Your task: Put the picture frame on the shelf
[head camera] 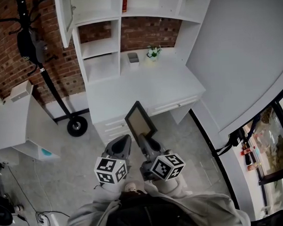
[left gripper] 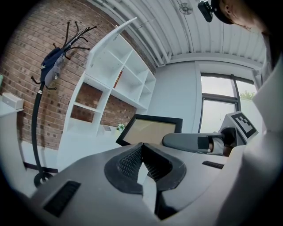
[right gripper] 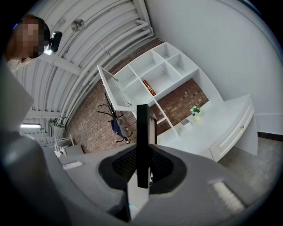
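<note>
Frame (head camera: 140, 120): here it is, a black rectangular border around a plain tan panel. It sits at the centre of the head view, tilted, its top corner over the bench's front edge.
Frame, side on: the right gripper view shows only its thin dark edge (right gripper: 142, 145), a vertical bar at mid-picture.
Frame, face on: in the left gripper view the tan face (left gripper: 150, 131) shows right of centre.
Right gripper (head camera: 143, 136): fingers (right gripper: 121, 165) clenched on the frame's lower edge, one ribbed pad on each side.
Left gripper (head camera: 125, 140): just left of the right one. Its fingers (left gripper: 128, 161) are pressed together at the tips, with nothing between them.
Bench (head camera: 145, 86): white, upper middle of the head view, with a small flower pot (head camera: 153, 52) at the back.
Shelf (head camera: 99, 46): white cubbies against the brick wall, top of the picture, well apart from the frame.
</note>
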`<state>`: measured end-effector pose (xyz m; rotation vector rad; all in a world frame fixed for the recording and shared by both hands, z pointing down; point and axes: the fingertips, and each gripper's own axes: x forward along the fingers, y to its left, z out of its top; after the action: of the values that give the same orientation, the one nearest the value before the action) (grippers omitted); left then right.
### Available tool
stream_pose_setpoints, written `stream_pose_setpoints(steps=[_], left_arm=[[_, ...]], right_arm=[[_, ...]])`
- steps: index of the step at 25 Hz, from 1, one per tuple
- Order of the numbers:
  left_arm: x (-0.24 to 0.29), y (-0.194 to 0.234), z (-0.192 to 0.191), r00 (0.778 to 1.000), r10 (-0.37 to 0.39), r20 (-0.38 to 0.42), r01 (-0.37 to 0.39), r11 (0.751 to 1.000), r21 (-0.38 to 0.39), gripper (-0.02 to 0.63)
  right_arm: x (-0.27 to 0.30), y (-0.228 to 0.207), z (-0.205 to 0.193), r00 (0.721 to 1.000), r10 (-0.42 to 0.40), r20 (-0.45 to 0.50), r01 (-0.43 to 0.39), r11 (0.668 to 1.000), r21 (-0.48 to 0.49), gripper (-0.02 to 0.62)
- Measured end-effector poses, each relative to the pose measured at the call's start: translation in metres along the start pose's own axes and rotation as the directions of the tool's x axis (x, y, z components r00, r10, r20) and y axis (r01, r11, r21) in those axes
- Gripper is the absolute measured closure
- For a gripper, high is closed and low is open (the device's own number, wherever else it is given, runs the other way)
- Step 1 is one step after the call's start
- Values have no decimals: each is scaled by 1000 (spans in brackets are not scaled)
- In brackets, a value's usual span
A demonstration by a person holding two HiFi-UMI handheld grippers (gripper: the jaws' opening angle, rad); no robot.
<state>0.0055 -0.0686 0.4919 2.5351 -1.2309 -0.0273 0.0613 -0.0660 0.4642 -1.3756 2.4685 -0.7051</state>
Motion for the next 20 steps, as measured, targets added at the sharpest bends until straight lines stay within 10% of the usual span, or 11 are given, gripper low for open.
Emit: stream_pose_setpoints(steps=[20], left_arm=[[1,12,-16,999,-23,-23,22,999,-42,601]], right_arm=[[7,-7,-15,999,-25,-24,27,998,51,546]])
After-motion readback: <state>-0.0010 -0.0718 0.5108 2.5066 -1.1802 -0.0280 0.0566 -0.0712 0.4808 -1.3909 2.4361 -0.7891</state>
